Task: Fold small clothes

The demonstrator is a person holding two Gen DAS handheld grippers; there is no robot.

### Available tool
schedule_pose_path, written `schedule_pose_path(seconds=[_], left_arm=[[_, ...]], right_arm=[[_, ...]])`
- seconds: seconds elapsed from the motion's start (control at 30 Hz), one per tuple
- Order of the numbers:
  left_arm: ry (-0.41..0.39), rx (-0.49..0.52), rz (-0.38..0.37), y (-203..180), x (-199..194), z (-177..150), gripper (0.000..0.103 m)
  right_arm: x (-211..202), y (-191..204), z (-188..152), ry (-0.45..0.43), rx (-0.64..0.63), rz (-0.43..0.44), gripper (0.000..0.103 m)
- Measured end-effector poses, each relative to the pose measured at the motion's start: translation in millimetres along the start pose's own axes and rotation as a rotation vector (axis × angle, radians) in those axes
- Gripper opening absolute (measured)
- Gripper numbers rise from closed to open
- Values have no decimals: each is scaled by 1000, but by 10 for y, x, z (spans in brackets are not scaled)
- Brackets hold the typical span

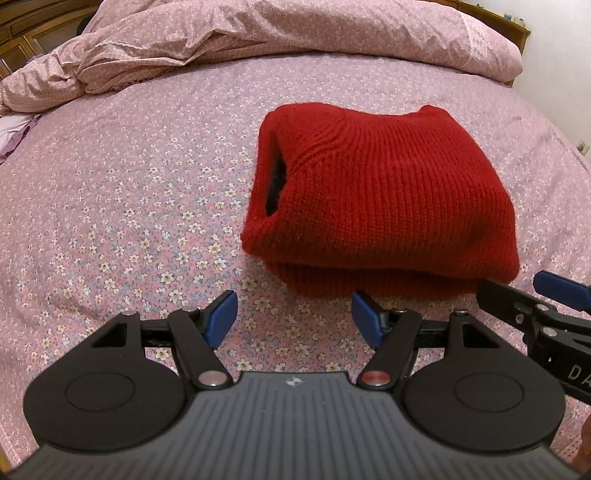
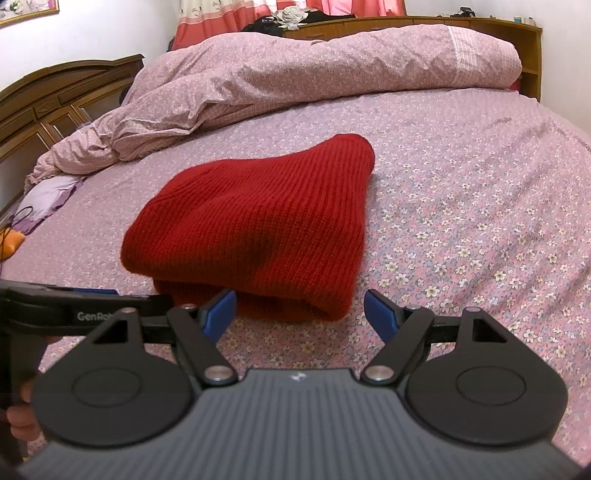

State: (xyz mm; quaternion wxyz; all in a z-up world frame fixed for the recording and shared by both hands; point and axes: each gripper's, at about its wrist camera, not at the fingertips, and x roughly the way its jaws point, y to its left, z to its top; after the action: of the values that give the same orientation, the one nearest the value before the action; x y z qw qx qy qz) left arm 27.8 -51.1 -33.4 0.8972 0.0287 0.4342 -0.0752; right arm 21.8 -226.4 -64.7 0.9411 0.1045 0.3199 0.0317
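Red sweater (image 1: 380, 192) folded into a thick stacked bundle, lying on the floral sheet (image 1: 129, 221), well short of the rumpled duvet (image 1: 258, 33) behind it. Neck opening faces left in the left wrist view; doubled layers show along the near edge. Looks like the fold is done or nearly done, judging by the compact shape. Next move likely calls for either a last tidy of the near edge or lifting the bundle aside; any grab would need both layers caught at once, or the fold could slip apart.

Left gripper (image 1: 293, 317) just near of the sweater's near edge, off toward its left corner, not touching, jaws spread wide, nothing held. Right gripper (image 2: 300, 314) just near of the sweater's right near corner, jaws likewise wide and empty, fabric not between the pads.
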Motion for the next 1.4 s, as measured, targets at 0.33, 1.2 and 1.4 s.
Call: schedule_pose_path(seconds=[0.33,1.2,1.4], left_arm=[[1,-1,1,-4,0,4,73],[-32,22,16,-34,-15,-4,73],[-29,30,-10,-43,-27,-9,73]], right_arm=[[-1,-5,0,0,2,1,78],[1,-8,5,1,8,0,78],[-1,-8,7,1,7,0,78]])
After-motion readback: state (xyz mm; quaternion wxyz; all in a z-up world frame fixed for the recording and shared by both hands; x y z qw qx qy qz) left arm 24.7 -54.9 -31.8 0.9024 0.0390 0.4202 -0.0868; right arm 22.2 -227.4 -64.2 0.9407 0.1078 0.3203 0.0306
